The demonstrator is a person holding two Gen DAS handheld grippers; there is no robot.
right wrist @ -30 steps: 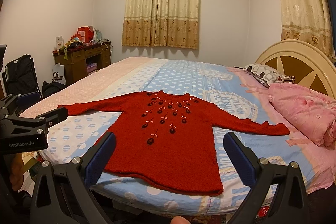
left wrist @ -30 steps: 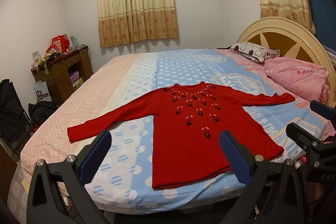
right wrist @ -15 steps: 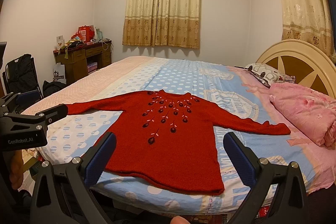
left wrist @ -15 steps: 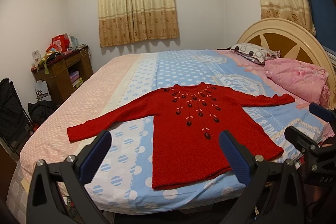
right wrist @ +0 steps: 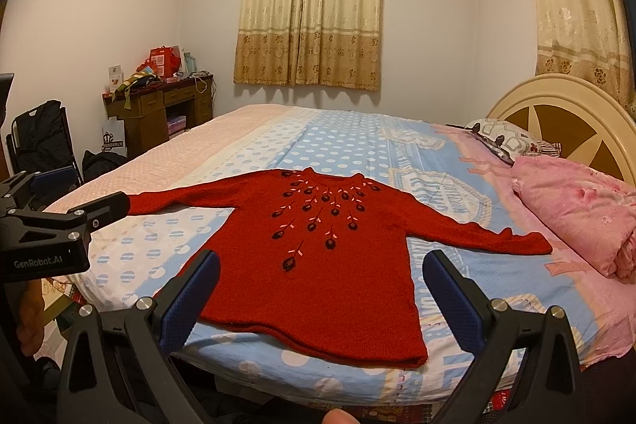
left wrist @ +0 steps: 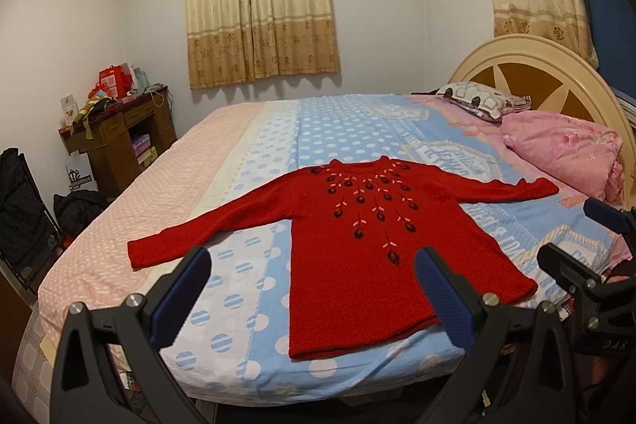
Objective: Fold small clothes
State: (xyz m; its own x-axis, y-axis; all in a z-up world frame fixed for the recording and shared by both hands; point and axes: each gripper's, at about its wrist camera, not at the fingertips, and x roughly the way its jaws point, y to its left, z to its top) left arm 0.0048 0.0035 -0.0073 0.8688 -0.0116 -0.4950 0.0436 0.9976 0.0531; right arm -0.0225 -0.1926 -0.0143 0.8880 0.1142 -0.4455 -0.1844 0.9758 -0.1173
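Nothing moved | red sweater [left wrist: 373, 257] flat ahead of both open claws

Both wrist cameras look from just off the bed's [left wrist: 254, 153] near long edge across it toward the curtained far wall, side by side, sharing the sweater [left wrist: 381, 245].

A home bedroom: a wide bed [left wrist: 246, 161] in a dotted blue and pink sheet, a rounded headboard [left wrist: 548, 74], pink pillow [left wrist: 564, 146] at its head, drawn curtains [left wrist: 262, 6] over the window, and a cluttered wooden counter [right wrist: 159, 114] in the corner.
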